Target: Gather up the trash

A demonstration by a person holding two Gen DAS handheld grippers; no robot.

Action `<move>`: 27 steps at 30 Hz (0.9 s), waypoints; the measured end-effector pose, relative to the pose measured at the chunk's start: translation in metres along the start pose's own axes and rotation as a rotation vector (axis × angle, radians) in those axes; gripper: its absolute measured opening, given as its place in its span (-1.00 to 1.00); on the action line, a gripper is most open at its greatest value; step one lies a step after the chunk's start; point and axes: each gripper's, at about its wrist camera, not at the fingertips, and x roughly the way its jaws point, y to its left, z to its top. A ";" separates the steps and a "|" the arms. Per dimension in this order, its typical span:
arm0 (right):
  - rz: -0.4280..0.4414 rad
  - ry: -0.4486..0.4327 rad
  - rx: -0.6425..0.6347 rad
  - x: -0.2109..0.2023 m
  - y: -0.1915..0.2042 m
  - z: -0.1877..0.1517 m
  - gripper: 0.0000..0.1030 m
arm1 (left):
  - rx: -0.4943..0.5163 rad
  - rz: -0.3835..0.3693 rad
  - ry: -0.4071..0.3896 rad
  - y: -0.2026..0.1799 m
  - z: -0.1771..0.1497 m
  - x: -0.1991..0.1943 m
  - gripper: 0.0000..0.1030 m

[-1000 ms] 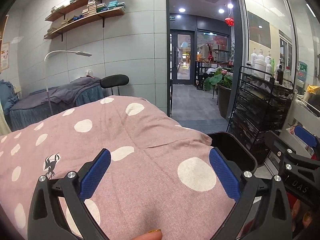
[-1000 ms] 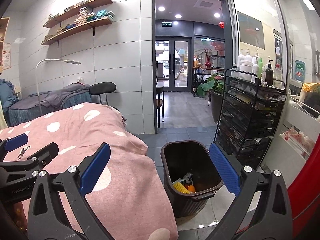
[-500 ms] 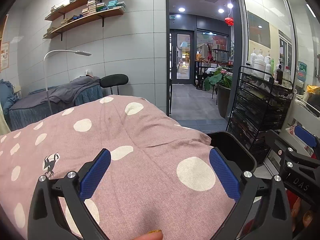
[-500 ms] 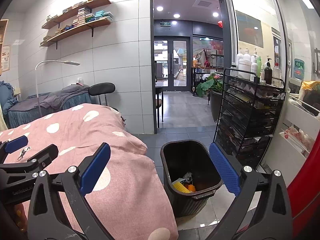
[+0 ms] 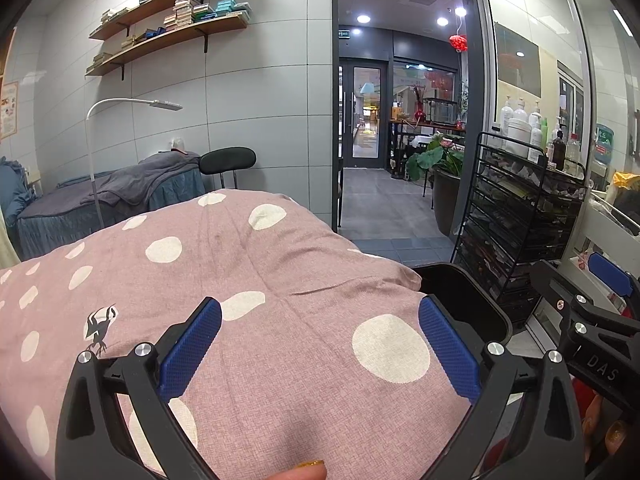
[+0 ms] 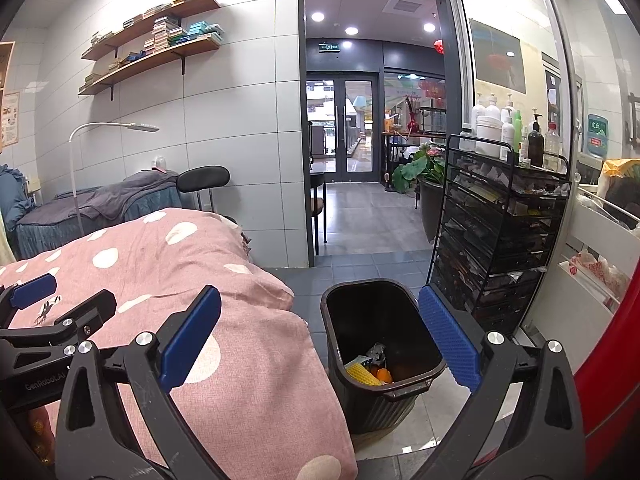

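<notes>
A black trash bin (image 6: 362,312) stands on the floor beside a bed with a pink polka-dot cover (image 6: 168,264). Yellow and orange scraps and a crumpled wrapper (image 6: 370,368) lie at the bin's bottom. My right gripper (image 6: 320,344) hangs open above the bed's edge and the bin, holding nothing. My left gripper (image 5: 320,350) is open over the pink cover (image 5: 280,280), nothing between its blue pads. The bin's rim (image 5: 476,288) peeks out past the bed's right edge in the left wrist view. No loose trash shows on the cover.
A black wire cart (image 6: 496,240) with bottles on top stands right of the bin. A white shelf unit (image 6: 600,264) is at far right. Behind lie a doorway (image 6: 344,200), a black stool (image 6: 202,176), a grey-covered bed (image 6: 100,204) and a floor lamp (image 6: 76,148).
Both views have barely shifted; the right gripper rose very slightly. Both grippers stay open and nothing was picked up or dropped.
</notes>
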 end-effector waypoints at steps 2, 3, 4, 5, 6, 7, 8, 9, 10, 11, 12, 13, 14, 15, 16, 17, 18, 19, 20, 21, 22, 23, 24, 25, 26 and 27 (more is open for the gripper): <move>-0.001 0.000 0.000 0.000 0.000 0.000 0.89 | 0.002 0.003 0.001 0.000 0.000 0.000 0.89; 0.000 0.000 0.000 0.000 0.000 0.000 0.89 | 0.002 0.003 0.000 0.000 0.000 0.000 0.89; 0.000 -0.001 0.001 0.000 0.000 0.000 0.89 | 0.001 0.002 0.001 0.000 0.000 0.000 0.89; 0.000 -0.001 0.001 0.000 0.000 0.000 0.89 | 0.001 0.002 0.000 0.000 0.000 0.000 0.89; 0.000 -0.001 0.000 0.000 0.000 0.000 0.89 | 0.001 0.003 0.000 0.000 0.000 0.000 0.89; -0.001 -0.001 0.000 0.000 0.000 0.000 0.89 | 0.001 0.003 0.000 0.000 0.000 0.000 0.89; -0.002 -0.001 0.000 0.001 0.000 0.000 0.89 | 0.001 0.002 0.001 0.000 0.000 0.001 0.89; -0.001 -0.001 0.001 0.001 0.000 0.000 0.89 | 0.001 0.002 0.001 0.001 0.000 0.001 0.89; -0.002 0.000 0.002 0.001 0.000 0.000 0.89 | 0.001 0.001 0.002 0.000 0.000 0.000 0.89; -0.002 0.001 0.003 0.001 0.000 -0.001 0.89 | 0.001 0.001 0.002 0.000 0.000 0.000 0.89; -0.002 0.001 0.005 0.002 0.001 -0.001 0.89 | 0.001 0.000 0.002 0.000 0.000 0.000 0.89; -0.003 0.001 0.006 0.002 0.002 -0.001 0.89 | 0.001 0.002 0.001 0.000 0.000 0.000 0.89; -0.003 0.000 0.006 0.001 0.002 -0.001 0.89 | 0.001 0.002 0.001 0.000 0.000 0.000 0.89; -0.003 0.001 0.005 0.002 0.002 -0.001 0.89 | 0.001 0.001 0.001 0.000 0.000 0.000 0.89; -0.004 0.001 0.004 0.002 0.002 -0.001 0.89 | 0.001 0.002 0.002 0.000 0.000 0.000 0.89; -0.004 0.001 0.004 0.002 0.002 -0.001 0.89 | 0.001 0.002 0.002 -0.001 0.000 0.000 0.89; -0.003 0.001 0.006 0.002 0.002 -0.001 0.89 | 0.001 0.001 0.002 0.000 0.000 0.000 0.89; -0.002 0.001 0.006 0.002 0.002 -0.001 0.89 | 0.000 0.002 0.002 -0.001 0.000 0.000 0.89; -0.003 0.002 0.006 0.002 0.002 -0.001 0.89 | 0.000 0.003 0.001 -0.001 0.000 0.000 0.89; -0.003 0.002 0.006 0.002 0.002 -0.001 0.89 | 0.000 0.003 0.001 -0.001 0.000 0.000 0.89; -0.003 0.001 0.006 0.002 0.001 -0.001 0.89 | 0.000 0.002 0.001 -0.001 0.000 0.000 0.89; -0.003 0.000 0.007 0.001 0.002 -0.001 0.89 | 0.001 0.002 0.002 -0.001 0.000 0.000 0.89; -0.004 -0.001 0.008 0.001 0.002 -0.001 0.89 | 0.001 0.002 0.003 -0.001 0.000 0.000 0.89; -0.005 -0.002 0.009 0.001 0.003 -0.001 0.89 | 0.002 0.001 0.003 -0.001 0.000 0.000 0.89; -0.005 -0.001 0.008 0.001 0.003 -0.001 0.89 | 0.003 0.000 0.004 -0.002 -0.001 0.000 0.89; -0.005 0.000 0.008 0.001 0.003 -0.001 0.89 | 0.004 -0.002 0.005 -0.003 -0.001 -0.001 0.89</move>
